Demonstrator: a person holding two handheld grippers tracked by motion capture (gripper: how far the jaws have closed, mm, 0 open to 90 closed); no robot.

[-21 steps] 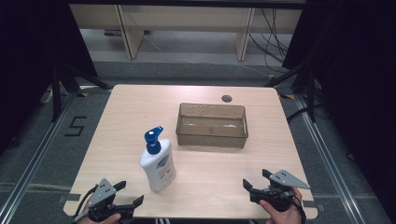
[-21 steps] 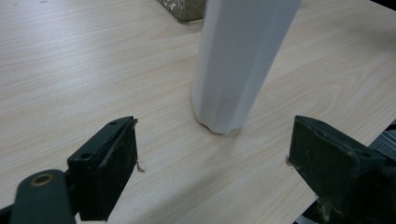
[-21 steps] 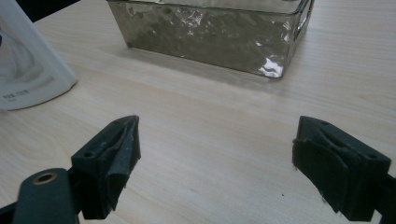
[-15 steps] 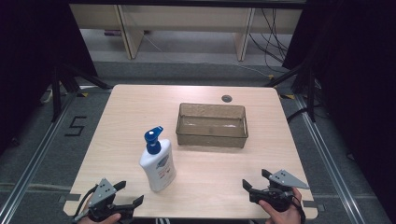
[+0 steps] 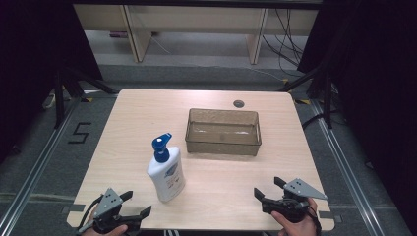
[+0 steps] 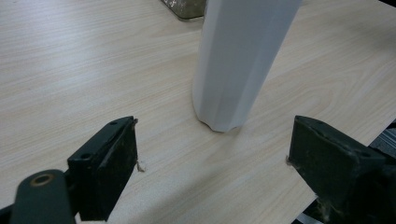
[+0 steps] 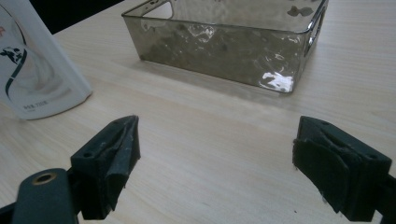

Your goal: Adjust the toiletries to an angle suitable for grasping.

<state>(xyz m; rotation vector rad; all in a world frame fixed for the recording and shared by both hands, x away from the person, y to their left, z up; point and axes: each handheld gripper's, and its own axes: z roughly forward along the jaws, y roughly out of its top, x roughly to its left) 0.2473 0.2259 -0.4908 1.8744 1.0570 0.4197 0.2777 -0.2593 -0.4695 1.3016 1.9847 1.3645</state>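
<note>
While both grippers rested at the near edge of the tabletop (image 5: 123, 113), no work on the things had begun, as far as the pictures showed. The left gripper (image 5: 132, 204) sat near the near left corner, and its fingers (image 6: 105, 170) were spread wide with nothing between them. The right gripper (image 5: 268, 188) sat near the near right corner, and its fingers (image 7: 108, 163) were also spread wide and held nothing.

The white pump bottle (image 5: 166, 171) with the blue pump head stood upright on the tabletop, a little left of the middle and closer to the near edge than to the far one. In the left gripper view its white body (image 6: 243, 60) stood straight ahead of the open fingers, near but not touching them. The clear brownish tray (image 5: 223, 143) lay near the middle of the tabletop, right of the bottle and farther from the person, apart from the bottle. Its inside looked empty.

I judged that the task stood at its very start: the bottle was not grasped, not lifted, and not in the tray. If the bottle was meant to go into the tray, then all steps were left: to reach it, to close the fingers on its body, to carry it over the tray wall, and to release it there. The left gripper seemed better placed for the first reach.
</note>
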